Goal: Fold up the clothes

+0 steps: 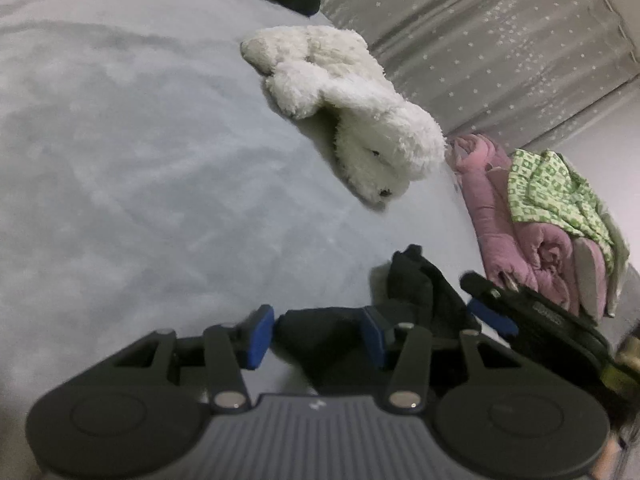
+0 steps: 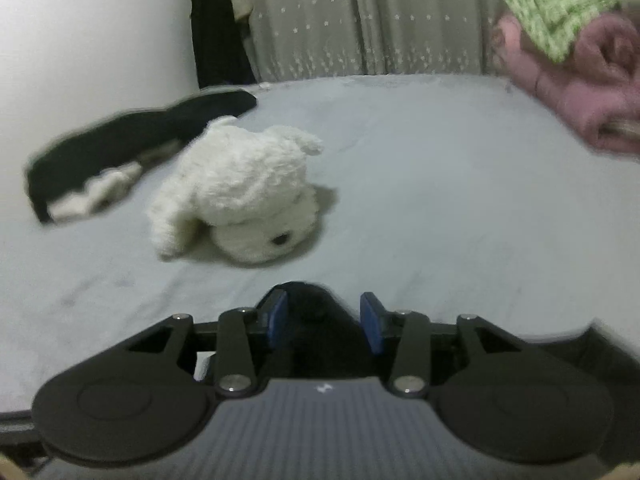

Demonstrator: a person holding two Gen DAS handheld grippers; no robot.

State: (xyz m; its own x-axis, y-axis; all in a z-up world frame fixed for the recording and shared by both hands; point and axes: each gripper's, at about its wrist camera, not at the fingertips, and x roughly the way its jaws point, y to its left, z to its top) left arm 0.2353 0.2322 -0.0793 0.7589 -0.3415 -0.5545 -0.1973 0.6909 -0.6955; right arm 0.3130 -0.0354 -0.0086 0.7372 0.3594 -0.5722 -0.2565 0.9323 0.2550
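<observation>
Black garment between left gripper fingers (parted), white plush beyond

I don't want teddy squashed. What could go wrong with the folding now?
The black garment is bunched between the left gripper fingers, so it might fold crooked. The white plush toy lies close ahead and might get bumped. The folded pile sits near the bed's edge and may topple.

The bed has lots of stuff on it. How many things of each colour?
White: 1, plush toy
Black: 2, garment between the grippers, cloth at the far edge
Pink: 1, folded bundle
Green-and-white: 1, checked cloth
Total: 5
</observation>
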